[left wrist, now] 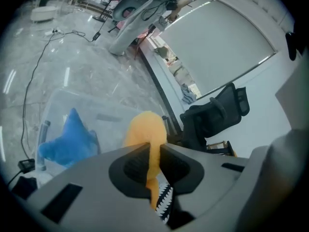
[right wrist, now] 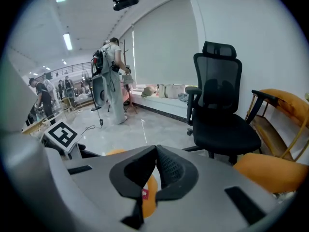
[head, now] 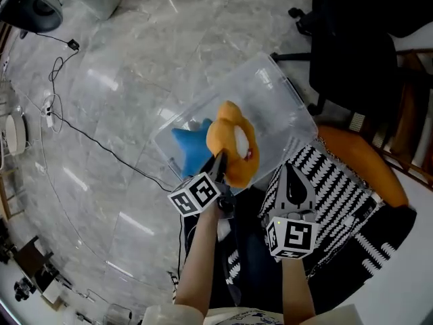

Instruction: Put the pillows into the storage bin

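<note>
The plush blue pillow with pointed corners is lying inside the clear plastic storage bin on the glossy marble floor. The left gripper is pinching a fold of the soft orange pillow above the bin; only the left gripper view is showing the fabric squeezed between the pads. The right gripper is hovering over a black-and-white zigzag cushion, and its own view is showing the jaws pressed together with nothing between them.

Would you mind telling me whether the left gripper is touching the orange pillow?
Touching: in the left gripper view, the left gripper pinches the orange pillow between its jaws.
</note>
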Demonstrator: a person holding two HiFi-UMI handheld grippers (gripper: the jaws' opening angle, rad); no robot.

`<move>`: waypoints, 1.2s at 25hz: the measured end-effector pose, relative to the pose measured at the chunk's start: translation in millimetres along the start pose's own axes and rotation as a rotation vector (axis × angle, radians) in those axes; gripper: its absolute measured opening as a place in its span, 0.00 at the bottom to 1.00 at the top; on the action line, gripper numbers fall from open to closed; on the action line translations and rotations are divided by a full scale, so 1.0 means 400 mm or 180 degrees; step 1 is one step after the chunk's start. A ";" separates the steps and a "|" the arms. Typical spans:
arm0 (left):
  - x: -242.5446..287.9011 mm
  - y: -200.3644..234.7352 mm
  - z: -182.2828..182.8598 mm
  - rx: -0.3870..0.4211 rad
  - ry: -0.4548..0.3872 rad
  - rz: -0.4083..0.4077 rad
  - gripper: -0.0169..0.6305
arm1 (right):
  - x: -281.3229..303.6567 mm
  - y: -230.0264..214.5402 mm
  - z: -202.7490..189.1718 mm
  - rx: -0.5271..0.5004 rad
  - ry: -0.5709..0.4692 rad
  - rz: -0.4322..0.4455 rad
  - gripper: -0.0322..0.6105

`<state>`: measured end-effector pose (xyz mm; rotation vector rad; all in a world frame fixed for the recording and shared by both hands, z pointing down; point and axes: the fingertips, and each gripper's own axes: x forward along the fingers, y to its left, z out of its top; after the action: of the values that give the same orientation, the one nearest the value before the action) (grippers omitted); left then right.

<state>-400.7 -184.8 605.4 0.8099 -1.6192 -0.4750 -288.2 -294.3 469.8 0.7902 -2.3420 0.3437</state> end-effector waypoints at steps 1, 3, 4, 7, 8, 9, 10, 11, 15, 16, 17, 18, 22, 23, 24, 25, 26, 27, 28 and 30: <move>0.023 0.020 0.000 -0.0035 -0.0012 0.0001 0.11 | 0.015 -0.003 -0.018 0.0004 0.0031 0.0003 0.07; 0.068 0.056 -0.003 -0.0075 -0.0028 -0.0037 0.11 | 0.040 -0.013 -0.053 0.0027 0.0073 0.0001 0.07; 0.091 0.074 -0.009 -0.0089 -0.0025 -0.0056 0.11 | 0.049 -0.020 -0.069 0.0050 0.0093 -0.0004 0.07; 0.153 0.122 -0.026 -0.0175 -0.0013 -0.0092 0.11 | 0.071 -0.037 -0.115 0.0059 0.0163 0.0006 0.07; 0.172 0.139 -0.032 -0.0240 -0.0008 -0.0100 0.11 | 0.078 -0.041 -0.130 0.0045 0.0190 0.0015 0.07; 0.192 0.157 -0.037 -0.0310 -0.0007 -0.0109 0.11 | 0.086 -0.043 -0.146 0.0035 0.0218 0.0021 0.07; 0.213 0.175 -0.042 -0.0373 -0.0004 -0.0120 0.11 | 0.095 -0.046 -0.164 0.0033 0.0245 0.0022 0.07; 0.234 0.193 -0.049 -0.0419 0.0006 -0.0126 0.11 | 0.103 -0.049 -0.183 0.0036 0.0270 0.0019 0.07; 0.311 0.257 -0.067 -0.0448 0.0042 -0.0093 0.11 | 0.126 -0.065 -0.252 0.0046 0.0348 0.0012 0.07; 0.326 0.270 -0.068 -0.0423 0.0042 -0.0071 0.11 | 0.128 -0.071 -0.266 0.0052 0.0367 0.0007 0.07; 0.339 0.283 -0.071 -0.0390 0.0043 -0.0035 0.11 | 0.128 -0.077 -0.278 0.0054 0.0388 -0.0001 0.07; 0.350 0.296 -0.075 -0.0359 0.0047 0.0013 0.11 | 0.127 -0.083 -0.288 0.0052 0.0412 -0.0009 0.07; 0.377 0.357 -0.104 -0.0267 0.0128 0.0284 0.12 | 0.121 -0.096 -0.315 0.0048 0.0458 -0.0032 0.07; 0.381 0.375 -0.113 -0.0263 0.0166 0.0354 0.12 | 0.122 -0.098 -0.319 0.0051 0.0464 -0.0039 0.07; 0.383 0.393 -0.120 -0.0275 0.0200 0.0411 0.13 | 0.123 -0.098 -0.323 0.0059 0.0471 -0.0047 0.07; 0.383 0.409 -0.126 -0.0294 0.0229 0.0450 0.14 | 0.124 -0.099 -0.326 0.0066 0.0476 -0.0052 0.07; 0.382 0.422 -0.130 -0.0313 0.0256 0.0475 0.15 | 0.125 -0.098 -0.328 0.0067 0.0475 -0.0049 0.07; 0.379 0.433 -0.133 -0.0326 0.0283 0.0494 0.18 | 0.125 -0.098 -0.328 0.0064 0.0471 -0.0045 0.07; 0.374 0.442 -0.135 -0.0331 0.0303 0.0516 0.20 | 0.124 -0.097 -0.328 0.0061 0.0464 -0.0042 0.07; 0.356 0.460 -0.128 -0.0331 0.0304 0.0572 0.26 | 0.122 -0.092 -0.325 0.0056 0.0450 -0.0038 0.07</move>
<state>-403.3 -157.7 842.2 0.5946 -1.5491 -0.3832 -232.5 -290.2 602.1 0.7627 -2.2043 0.4024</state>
